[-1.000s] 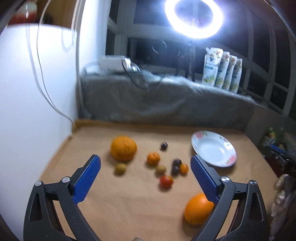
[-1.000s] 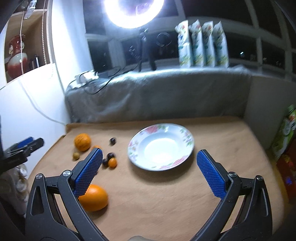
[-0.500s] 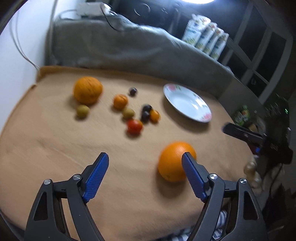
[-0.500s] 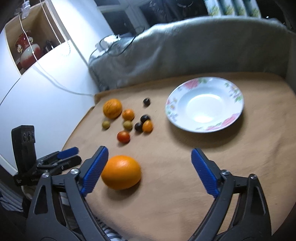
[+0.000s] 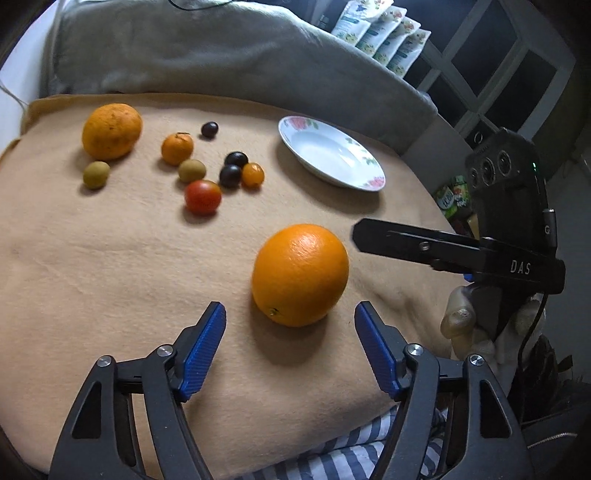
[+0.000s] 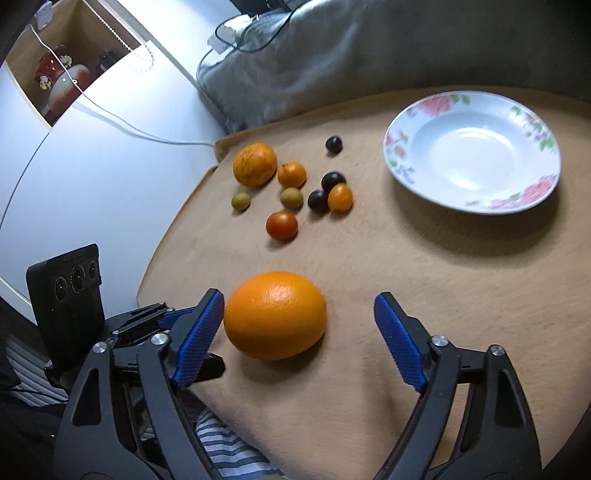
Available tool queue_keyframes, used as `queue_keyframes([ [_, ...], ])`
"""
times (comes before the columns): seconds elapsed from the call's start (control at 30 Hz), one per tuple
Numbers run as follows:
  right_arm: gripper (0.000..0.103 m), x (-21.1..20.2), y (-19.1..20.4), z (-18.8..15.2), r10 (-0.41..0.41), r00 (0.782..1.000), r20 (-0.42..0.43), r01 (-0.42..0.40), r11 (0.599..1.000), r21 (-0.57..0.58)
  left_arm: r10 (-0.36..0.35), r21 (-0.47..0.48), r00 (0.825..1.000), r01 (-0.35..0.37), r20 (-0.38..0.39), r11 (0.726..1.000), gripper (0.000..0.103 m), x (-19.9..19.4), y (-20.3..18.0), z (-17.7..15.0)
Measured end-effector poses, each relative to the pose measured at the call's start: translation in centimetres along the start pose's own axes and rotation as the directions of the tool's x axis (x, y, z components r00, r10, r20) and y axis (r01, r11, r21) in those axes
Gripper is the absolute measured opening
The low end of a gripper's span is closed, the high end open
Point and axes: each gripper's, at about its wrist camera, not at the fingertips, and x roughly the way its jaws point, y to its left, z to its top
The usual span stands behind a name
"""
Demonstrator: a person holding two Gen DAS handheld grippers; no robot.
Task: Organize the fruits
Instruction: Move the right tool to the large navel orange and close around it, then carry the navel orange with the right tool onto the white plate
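A large smooth orange lies near the front of the tan table cloth. My left gripper hovers just short of it, jaws closing, pads clear of the fruit. My right gripper straddles the same orange, jaws closing, with its left pad close to the peel and its right pad well off. Farther back sit a rough orange, a mandarin, a red tomato, dark grapes and small yellow-green fruits. An empty flowered plate stands at the right.
A grey blanket-covered ledge runs behind the table, with pouches on it. A white wall with a cable borders the left side. Striped cloth shows at the front edge. A hand holds the right gripper.
Both grippers have dropped and tipped down toward the table, closing in on the near orange. Their jaws have narrowed. The ring light has left both views.
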Motion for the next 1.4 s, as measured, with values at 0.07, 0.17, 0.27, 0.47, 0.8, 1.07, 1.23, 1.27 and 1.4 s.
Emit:
queue_keyframes([
  [0.07, 0.082, 0.5, 0.0, -0.1, 0.015, 1.0, -0.014, -0.015, 1.0, 0.002, -0.006, 0.003, 1.0, 0.006, -0.009, 1.0, 0.065, 0.6, 0.0, 0.0],
  [0.17, 0.082, 1.2, 0.2, -0.2, 0.033, 0.999, -0.033, -0.033, 0.999, -0.001, -0.012, 0.005, 1.0, 0.012, -0.018, 1.0, 0.064, 1.1, 0.0, 0.0],
  [0.27, 0.082, 1.6, 0.4, -0.3, 0.044, 0.998, -0.048, -0.045, 0.999, -0.007, -0.016, 0.006, 1.0, 0.016, -0.026, 1.0, 0.061, 1.5, 0.0, 0.0],
  [0.47, 0.082, 2.6, 0.4, -0.4, 0.051, 0.996, -0.079, -0.051, 0.999, -0.007, -0.016, 0.006, 0.999, 0.017, -0.033, 1.0, 0.055, 1.7, 0.0, 0.2],
  [0.8, 0.076, 3.1, 0.5, -0.5, 0.077, 0.992, -0.1, -0.078, 0.997, 0.0, -0.007, 0.014, 0.999, 0.008, -0.044, 1.0, 0.05, 2.1, 0.0, 0.2],
  [1.07, 0.075, 3.0, 0.5, -0.5, 0.072, 0.993, -0.089, -0.073, 0.997, -0.002, -0.004, 0.017, 0.999, 0.005, -0.045, 1.0, 0.05, 2.0, -0.2, 0.4],
  [1.23, 0.075, 2.3, 0.6, -0.5, 0.057, 0.996, -0.071, -0.059, 0.998, -0.015, -0.01, 0.022, 0.999, 0.011, -0.042, 1.0, 0.05, 2.0, -0.4, 0.8],
  [1.27, 0.075, 2.1, 0.5, -0.5, 0.057, 0.996, -0.067, -0.058, 0.998, -0.016, -0.011, 0.026, 0.999, 0.012, -0.04, 1.0, 0.05, 2.0, -0.5, 0.9],
  [1.4, 0.075, 1.2, 0.0, -0.1, 0.049, 0.998, -0.043, -0.05, 0.999, -0.014, -0.018, 0.045, 0.999, 0.019, -0.032, 0.999, 0.05, 2.2, -1.1, 1.7],
])
